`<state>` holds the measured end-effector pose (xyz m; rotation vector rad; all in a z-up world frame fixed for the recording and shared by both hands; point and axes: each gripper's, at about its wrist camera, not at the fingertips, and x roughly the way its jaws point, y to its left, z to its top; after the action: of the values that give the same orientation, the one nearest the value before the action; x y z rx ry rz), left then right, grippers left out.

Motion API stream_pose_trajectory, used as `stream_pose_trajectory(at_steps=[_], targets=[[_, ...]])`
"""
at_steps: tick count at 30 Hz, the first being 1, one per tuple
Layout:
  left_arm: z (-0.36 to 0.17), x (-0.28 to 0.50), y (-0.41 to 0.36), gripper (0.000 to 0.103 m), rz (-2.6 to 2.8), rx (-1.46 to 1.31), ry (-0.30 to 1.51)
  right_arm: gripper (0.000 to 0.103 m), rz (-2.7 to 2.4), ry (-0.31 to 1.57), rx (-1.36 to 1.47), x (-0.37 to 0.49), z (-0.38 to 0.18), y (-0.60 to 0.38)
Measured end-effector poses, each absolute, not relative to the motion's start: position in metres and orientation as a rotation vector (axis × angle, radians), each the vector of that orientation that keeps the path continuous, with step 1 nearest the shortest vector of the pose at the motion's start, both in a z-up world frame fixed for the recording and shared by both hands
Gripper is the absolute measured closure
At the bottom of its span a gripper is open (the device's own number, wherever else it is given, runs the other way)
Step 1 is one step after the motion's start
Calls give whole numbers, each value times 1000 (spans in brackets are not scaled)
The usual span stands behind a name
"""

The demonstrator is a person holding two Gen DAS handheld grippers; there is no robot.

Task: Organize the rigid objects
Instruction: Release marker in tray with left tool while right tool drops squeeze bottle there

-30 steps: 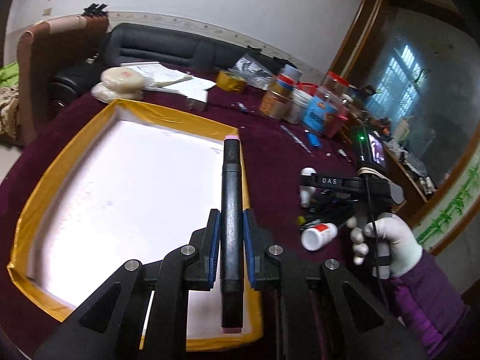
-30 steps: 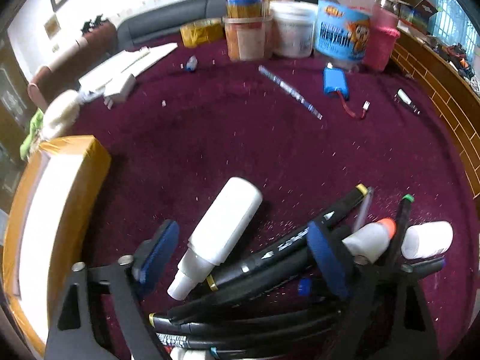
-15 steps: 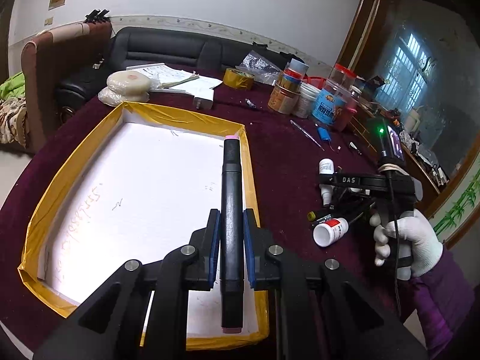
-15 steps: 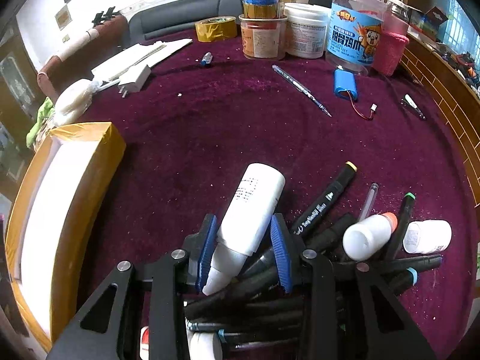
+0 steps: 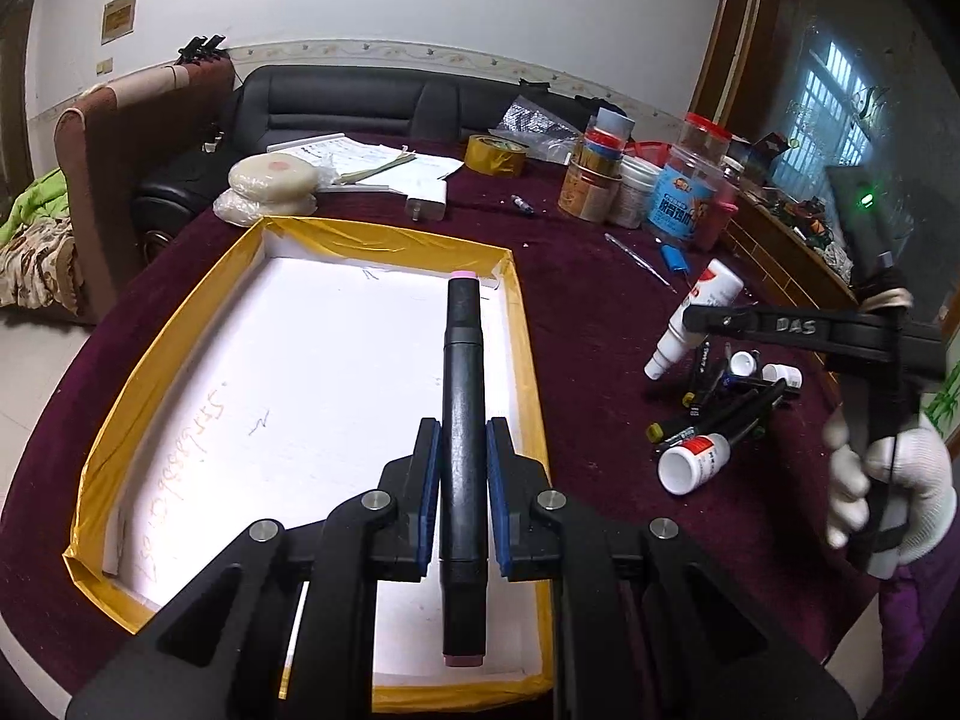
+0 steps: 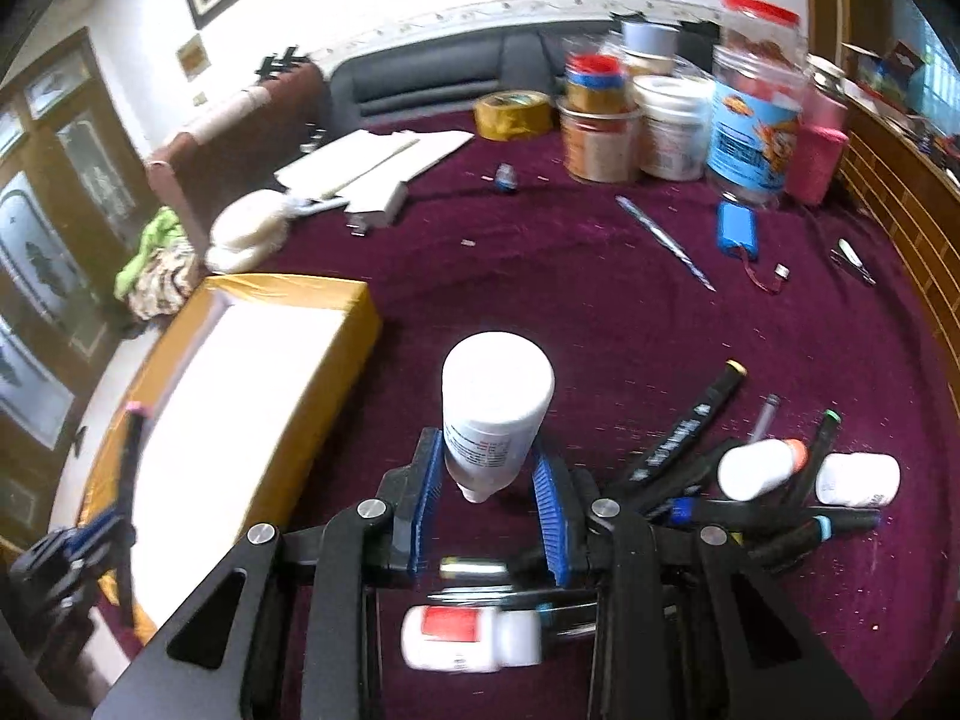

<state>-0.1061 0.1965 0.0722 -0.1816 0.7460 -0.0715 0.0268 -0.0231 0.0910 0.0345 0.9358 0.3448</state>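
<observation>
Left gripper (image 5: pixel 461 474) is clamped narrow on a black marker (image 5: pixel 462 414), which runs straight out along the fingers with a pink cap at each end. It hangs over the near right part of the white tray (image 5: pixel 288 384), a shallow box edged in yellow tape on the maroon desk (image 5: pixel 594 324); the marker does not appear to touch the tray floor. Right gripper (image 6: pixel 489 498) has just been closing and now holds a white bottle (image 6: pixel 495 402) by its tapered neck end, the flat base pointing away from the camera. From the left view the bottle is lifted clear of the desk, tilted, above the pile (image 6: pixel 750 480) of markers and small bottles lying at the right, near side. Another small bottle with a red label (image 6: pixel 468 630) lies under the right gripper, blurred.

The step in hand seems to be carrying: one item is picked in each gripper, and neither is yet set down. Next, the marker likely needs lowering flat onto the tray floor before the left jaws open. The bottle then has to travel left over the tray's taped wall, high enough to clear it, and land beside the marker rather than on it. The grip on the narrow neck looks shallow, so the bottle could swing or slip if moved fast
</observation>
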Motion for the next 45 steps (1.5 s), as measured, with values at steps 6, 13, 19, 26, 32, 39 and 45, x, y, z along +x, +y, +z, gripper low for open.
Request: stream_pose_trajectory(at_steps=[6, 13, 19, 26, 32, 39, 45], targets=[[73, -95, 208, 91, -75, -179, 755, 76, 487, 924, 56, 17, 109, 11], [73, -37, 231, 91, -89, -216, 817, 76, 644, 1031, 98, 32, 101, 64], [45, 15, 236, 91, -143, -288, 931, 76, 643, 1123, 92, 63, 75, 102], [20, 34, 238, 91, -131, -381, 972, 74, 579, 1193, 114, 92, 52, 111], [30, 22, 243, 72, -135, -397, 945, 71, 582, 1132, 112, 88, 68, 95], [74, -12, 223, 39, -162, -359, 826, 33, 407, 756, 83, 30, 125, 15], [80, -28, 158, 38, -310, -278, 844, 9, 165, 704, 244, 21, 105, -97]])
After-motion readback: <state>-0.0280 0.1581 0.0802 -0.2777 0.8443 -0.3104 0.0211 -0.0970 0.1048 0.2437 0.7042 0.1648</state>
